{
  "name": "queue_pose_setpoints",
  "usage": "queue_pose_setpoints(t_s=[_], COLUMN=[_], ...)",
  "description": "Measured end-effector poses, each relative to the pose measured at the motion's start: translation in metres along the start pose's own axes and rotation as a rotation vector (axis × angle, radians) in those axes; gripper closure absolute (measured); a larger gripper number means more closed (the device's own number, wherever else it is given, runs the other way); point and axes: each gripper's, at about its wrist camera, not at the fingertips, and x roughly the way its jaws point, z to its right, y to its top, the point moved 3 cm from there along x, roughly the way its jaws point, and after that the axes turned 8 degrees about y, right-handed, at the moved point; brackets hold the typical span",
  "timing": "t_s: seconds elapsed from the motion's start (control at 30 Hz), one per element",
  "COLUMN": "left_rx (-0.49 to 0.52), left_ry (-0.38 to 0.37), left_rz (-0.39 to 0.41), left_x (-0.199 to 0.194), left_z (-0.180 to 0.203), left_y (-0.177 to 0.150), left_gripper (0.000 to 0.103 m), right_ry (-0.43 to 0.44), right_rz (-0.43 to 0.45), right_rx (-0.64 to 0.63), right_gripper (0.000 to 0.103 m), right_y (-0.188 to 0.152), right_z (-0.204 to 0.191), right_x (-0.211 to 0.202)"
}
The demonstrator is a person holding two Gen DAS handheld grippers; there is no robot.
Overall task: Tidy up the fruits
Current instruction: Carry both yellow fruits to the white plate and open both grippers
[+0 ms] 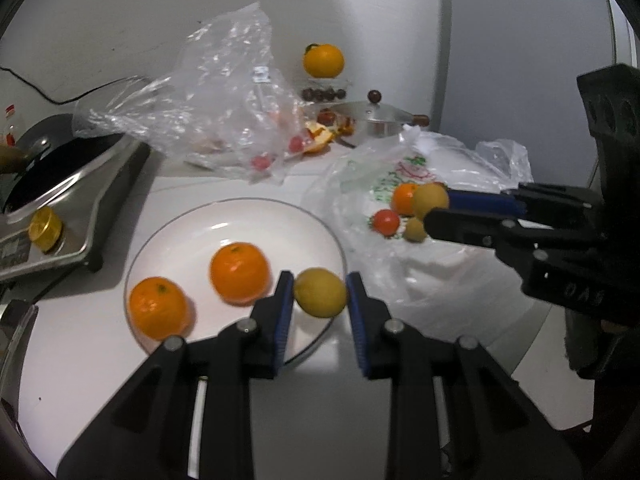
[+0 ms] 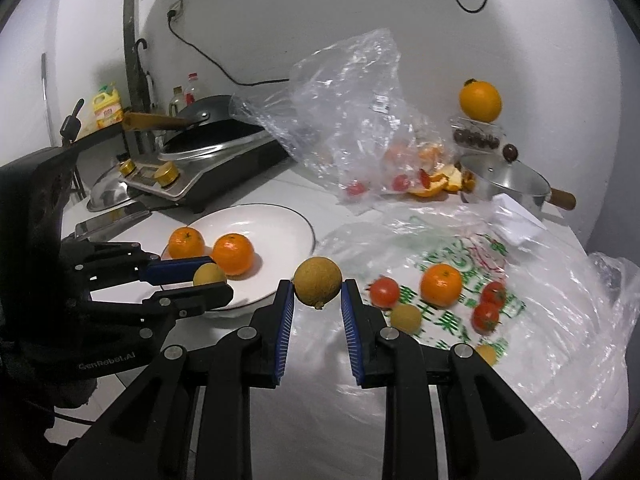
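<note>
Fruit handling observed on a white countertop [image 1: 92,352]. Left gripper [image 1: 320,294] is clenched on a small yellow fruit [image 1: 320,292], both blue pads pressing its sides; the fruit hangs over the near-right rim of the white plate [image 1: 240,216], clear of the plate surface as far as can be judged. Two oranges [image 1: 239,272] lie on the plate, side by side and apart from one another, toward its left half. Right gripper [image 2: 317,292] is likewise clenched on a second yellowish-brown round fruit [image 2: 318,282], held between the plate and the printed plastic bag [image 2: 472,264] spread flat on the counter to the right. On that bag lie one orange [image 2: 441,285], three small red tomatoes [image 2: 385,292] and two small yellow fruits [image 2: 406,317], loosely grouped and mostly not touching. Behind the plate a crumpled clear plastic bag [image 2: 344,104] stands up, with red tomatoes and orange peel [image 2: 436,184] at its base. Induction cooker [image 2: 224,160] with a dark pan sits at the rear left. Lidded steel pot [image 2: 504,184] with a wooden handle stands at the rear right, and one large orange [image 2: 480,101] is perched on a clear container behind it. Motion blur affects the fruit on the printed bag in both views.
</note>
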Motion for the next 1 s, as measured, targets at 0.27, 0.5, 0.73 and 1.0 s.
queue_pose_setpoints(t_s=[0.27, 0.5, 0.73, 1.0], left_rx=[-0.027, -0.049, -0.057, -0.066], left_ry=[0.02, 0.039, 0.038, 0.042], left_rz=[0.0, -0.012, -0.029, -0.044], left_x=[0.0, 0.006, 0.012, 0.015], left_z=[-0.022, -0.036, -0.047, -0.053], left_y=[-0.008, -0.015, -0.019, -0.023], left_gripper=[0.076, 0.076, 0.076, 0.075], right_ry=[0.013, 0.027, 0.059, 0.089], right_rz=[-0.025, -0.05, -0.083, -0.136], right_rx=[-0.024, -0.034, -0.042, -0.041], right_gripper=[0.077, 0.077, 0.077, 0.077], right_y=[0.005, 0.007, 0.007, 0.001], right_z=[-0.022, -0.035, -0.048, -0.056], right_x=[0.019, 0.036, 0.058, 0.083])
